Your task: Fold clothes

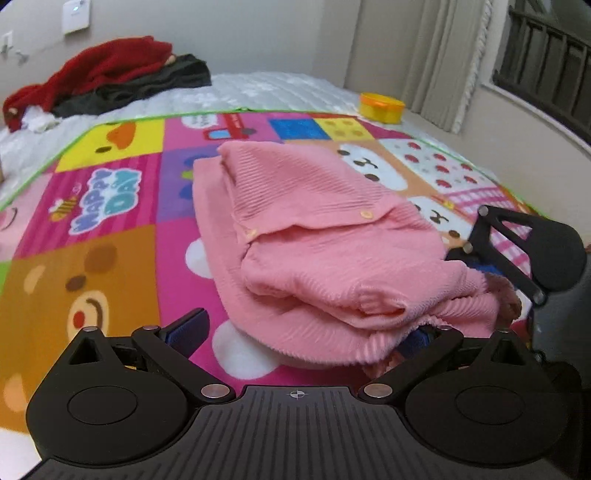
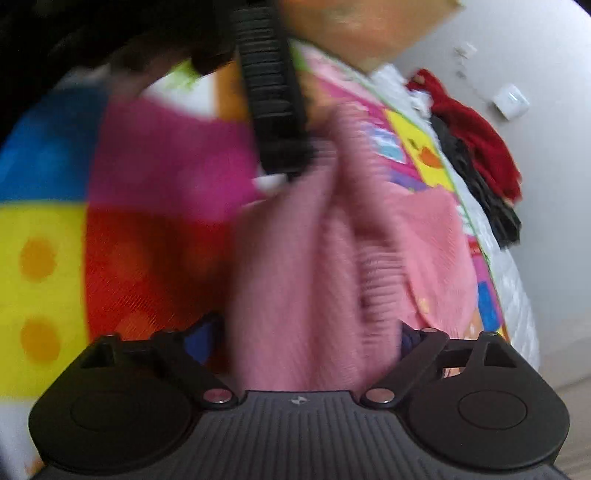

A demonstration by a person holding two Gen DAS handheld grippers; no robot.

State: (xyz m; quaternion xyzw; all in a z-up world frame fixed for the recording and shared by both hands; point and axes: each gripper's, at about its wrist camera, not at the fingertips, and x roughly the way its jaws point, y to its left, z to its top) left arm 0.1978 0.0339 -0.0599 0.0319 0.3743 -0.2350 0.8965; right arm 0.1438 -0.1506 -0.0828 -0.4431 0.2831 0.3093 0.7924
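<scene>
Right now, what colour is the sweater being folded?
Pink, rib-knit sweater; clearest in the left wrist view.

A: Most of the right wrist view is smeared by motion blur, so the knit of the pink sweater (image 2: 314, 266) and the prints on the play mat (image 2: 155, 206) can't really be made out there.

B: Same with the right gripper (image 2: 310, 339): the blue fingertips are mostly buried by pink fabric, so the gap can't be judged.

A: In the left wrist view, one pad of the left gripper (image 1: 303, 332) is tucked under the sweater's hem (image 1: 399, 332).

B: The red garment (image 1: 92, 70) is cut off at the edge, and the wall plate (image 1: 75, 16) is too small to be identified.
</scene>
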